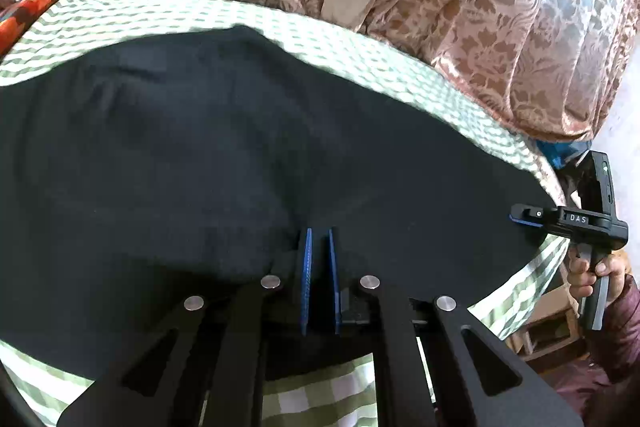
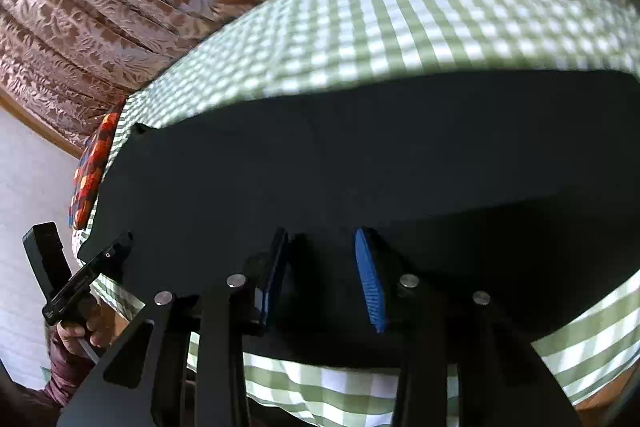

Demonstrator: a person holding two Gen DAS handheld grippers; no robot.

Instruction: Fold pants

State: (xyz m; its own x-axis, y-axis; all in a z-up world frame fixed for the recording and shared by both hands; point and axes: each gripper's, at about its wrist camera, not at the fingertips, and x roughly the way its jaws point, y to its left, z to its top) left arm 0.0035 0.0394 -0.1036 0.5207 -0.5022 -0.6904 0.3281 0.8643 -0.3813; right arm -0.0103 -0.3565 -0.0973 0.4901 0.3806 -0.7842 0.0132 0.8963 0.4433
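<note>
Right, left wrist view first. My left gripper (image 1: 320,247) sits at lower centre with its blue pads drawn nearly together; the gap between them is dark and I can't tell whether a pinch of cloth is caught there. The pants (image 1: 180,155) fill the middle of the frame, a dark mass lying flat on the checked cloth (image 1: 224,15), long axis running from the left edge to the right edge. They lie straight ahead of the pads, under and beyond them. At right, a hand (image 1: 596,275) holds my right gripper (image 1: 520,218), its tip over the pants' right end. Curtain (image 1: 500,39) fills the top; a strip of bare checked cloth runs along the far edge, and a little shows at the bottom.

Now the right wrist view. Here the right gripper (image 2: 324,251) is at lower centre with its jaws parted and nothing visibly between them, only the pants (image 2: 360,179) beneath. They stretch across the frame, one end reaching the left side near a red patterned cushion (image 2: 94,171), where the left gripper (image 2: 120,241) hangs over that end.

As I judge it, each gripper is nearest its own end, so the fold turns on bringing one end along that long axis to the other. The wide band of checked cloth (image 2: 400,27) in the upper half is my open room.
</note>
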